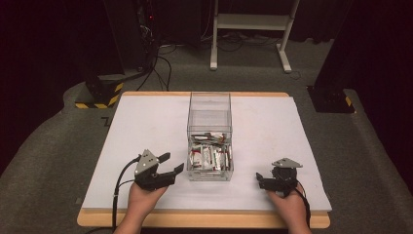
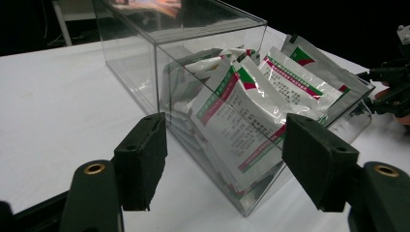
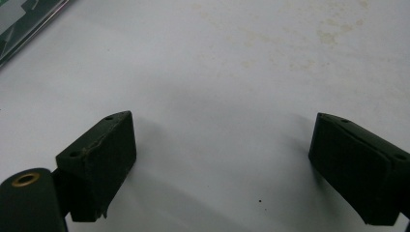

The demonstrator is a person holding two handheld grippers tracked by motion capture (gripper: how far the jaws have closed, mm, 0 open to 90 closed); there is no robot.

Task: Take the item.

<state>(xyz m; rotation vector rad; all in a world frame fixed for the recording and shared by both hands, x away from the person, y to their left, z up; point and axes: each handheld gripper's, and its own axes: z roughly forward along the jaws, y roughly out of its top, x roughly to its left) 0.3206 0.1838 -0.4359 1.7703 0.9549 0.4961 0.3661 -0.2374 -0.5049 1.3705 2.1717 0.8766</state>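
Observation:
A clear plastic box stands in the middle of the white table, its near half packed with white sachets printed in red and green. My left gripper is open just left of the box's near corner, jaws pointing at it. In the left gripper view the open jaws of my left gripper frame the box and its sachets, apart from them. My right gripper rests low to the right of the box. In the right gripper view, my right gripper is wide open over bare table with nothing between its jaws.
The table has a wooden rim along the near edge. On the floor behind stand a white desk frame, black stands with yellow-striped bases, and cables. My right gripper also appears at the far right of the left gripper view.

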